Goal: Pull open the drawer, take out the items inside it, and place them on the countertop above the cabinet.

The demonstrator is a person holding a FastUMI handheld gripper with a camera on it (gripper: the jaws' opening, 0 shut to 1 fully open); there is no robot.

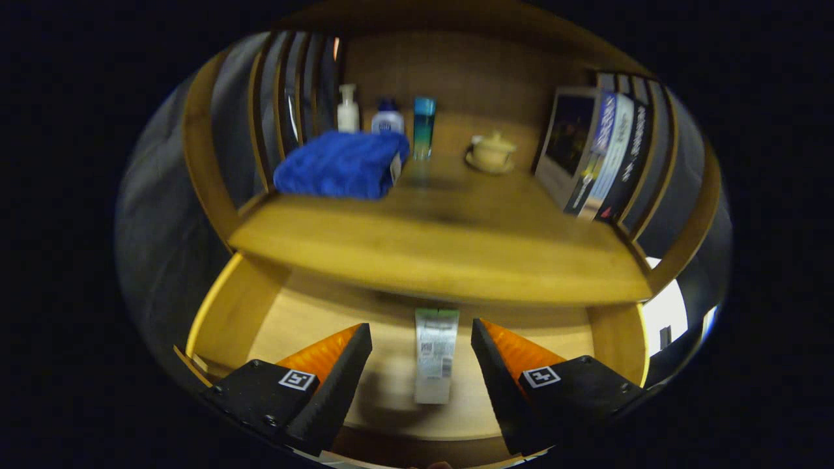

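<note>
In the lower centre of the frame the gripper point(421, 352) hangs with jaws spread wide and empty over the open drawer point(228, 319). The tube point(435, 355) lies on the drawer floor between them, its long axis pointing straight away under the tabletop point(456, 247).

The gripper point(421, 352) is hanging over the open drawer point(228, 319) with its fingers spread wide, touching nothing. A tube point(435, 355) is lying flat on the drawer floor in the gap between them, bare wood lying open on both sides of it. At 12 o'clock the countertop point(449, 241) edge is overhanging the drawer's rear. Its middle is lying free; a folded blue towel point(340, 164) is crowding 10 o'clock, bottles point(423, 127) and a lidded cup point(492, 153) are lining the back, and books point(603, 156) are blocking 2 o'clock.
</note>
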